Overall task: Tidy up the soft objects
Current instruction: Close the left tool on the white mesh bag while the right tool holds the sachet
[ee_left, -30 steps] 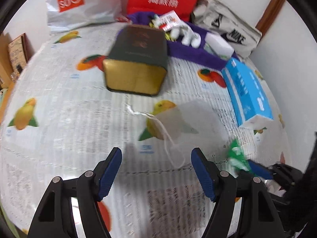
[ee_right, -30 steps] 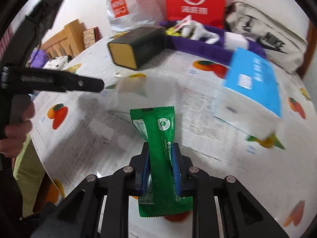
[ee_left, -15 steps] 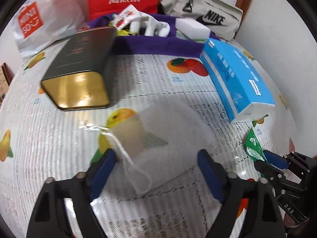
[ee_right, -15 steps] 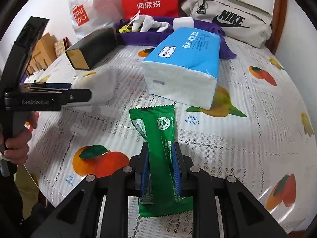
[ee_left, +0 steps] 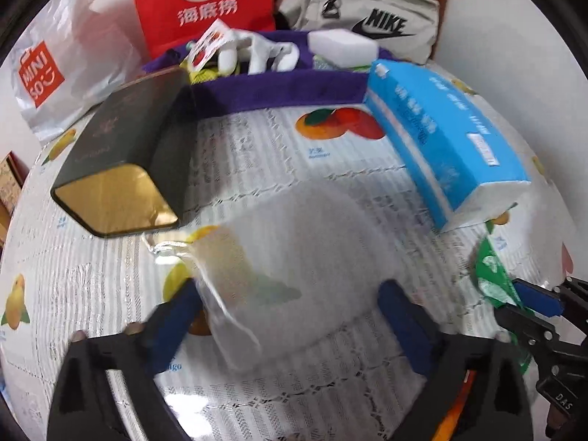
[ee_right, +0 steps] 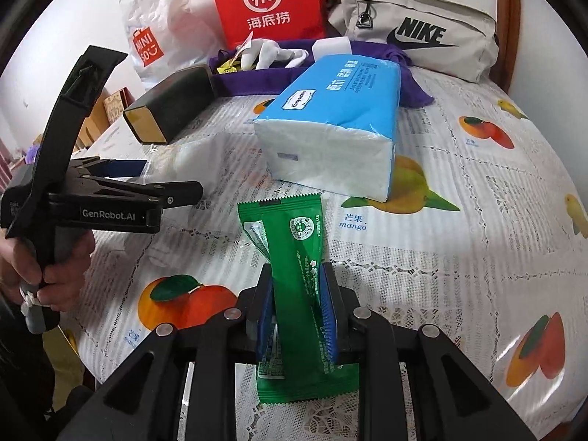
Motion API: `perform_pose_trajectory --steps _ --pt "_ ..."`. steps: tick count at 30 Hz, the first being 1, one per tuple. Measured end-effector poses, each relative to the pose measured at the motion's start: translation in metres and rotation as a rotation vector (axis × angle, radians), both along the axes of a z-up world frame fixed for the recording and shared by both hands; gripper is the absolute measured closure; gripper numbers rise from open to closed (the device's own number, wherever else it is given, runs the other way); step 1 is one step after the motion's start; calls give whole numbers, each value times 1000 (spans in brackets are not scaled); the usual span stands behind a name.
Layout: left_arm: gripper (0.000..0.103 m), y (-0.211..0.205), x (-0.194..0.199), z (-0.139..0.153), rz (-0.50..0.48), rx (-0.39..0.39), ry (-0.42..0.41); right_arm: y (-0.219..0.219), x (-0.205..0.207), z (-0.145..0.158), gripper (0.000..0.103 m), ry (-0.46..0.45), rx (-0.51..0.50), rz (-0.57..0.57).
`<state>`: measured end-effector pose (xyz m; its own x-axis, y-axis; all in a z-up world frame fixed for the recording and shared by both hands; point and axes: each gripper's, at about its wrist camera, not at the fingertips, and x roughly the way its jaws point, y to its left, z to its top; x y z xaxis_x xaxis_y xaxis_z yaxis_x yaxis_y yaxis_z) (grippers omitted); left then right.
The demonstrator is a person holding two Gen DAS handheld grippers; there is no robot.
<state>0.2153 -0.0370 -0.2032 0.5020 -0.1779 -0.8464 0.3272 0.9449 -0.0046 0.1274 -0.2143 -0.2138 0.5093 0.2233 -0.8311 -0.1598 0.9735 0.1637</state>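
left wrist view has the left gripper (ee_left: 290,316) with its jaws wide, having just been closing a little, straddling a sheer white drawstring pouch (ee_left: 294,268) that lies flat on the fruit-print tablecloth (ee_left: 257,154) — the pads are not pressing it yet. right wrist view shows the right gripper (ee_right: 297,308) clamped narrow on a green sachet (ee_right: 290,257), held upright above the near part of the table. the pouch is thin and slack, so i judge the jaws could slide over it or pinch only the cord at its left side, and a deep pinch might snag the cloth underneath. the sachet could slip if the grip eases. a dark tin with a gold end (ee_left: 121,169) sits just left of the pouch's far edge and a blue tissue pack (ee_left: 441,139) to the right — both crowd the approach. farther back, a purple tray (ee_left: 279,88) holds white soft items, with a red bag (ee_left: 205,0), a white shopping bag (ee_left: 55,66) and a beige pouch bag (ee_left: 367,3) behind.
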Motion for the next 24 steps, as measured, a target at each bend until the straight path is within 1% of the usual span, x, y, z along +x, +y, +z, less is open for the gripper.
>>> perform_pose_trajectory --steps 1,2,3,4,5,7,11,19,24 --pt "39 -1 -1 2 -11 -5 -6 0 0 0 80 -1 -1 -1" --pt "53 -2 -2 4 -16 -9 -6 1 -2 0 80 -4 -4 -2" --pt "60 -2 -2 6 -22 -11 -6 1 -2 0 80 -5 -8 -2" --pt "75 -3 -1 6 -25 -13 -6 3 -2 0 80 -8 -18 -2" --pt "85 -2 -1 6 -26 -19 -1 4 -2 1 80 -9 -25 -1" --pt "95 3 0 7 -32 -60 22 5 -3 1 79 -10 -33 -5" --pt "97 15 -4 7 -15 -106 38 6 -3 1 79 -13 -38 -9" --pt "98 53 -24 10 81 -107 35 6 -3 2 78 -10 -45 -22" --pt "98 77 -32 11 153 -148 50 9 -4 3 78 -14 -60 -31"
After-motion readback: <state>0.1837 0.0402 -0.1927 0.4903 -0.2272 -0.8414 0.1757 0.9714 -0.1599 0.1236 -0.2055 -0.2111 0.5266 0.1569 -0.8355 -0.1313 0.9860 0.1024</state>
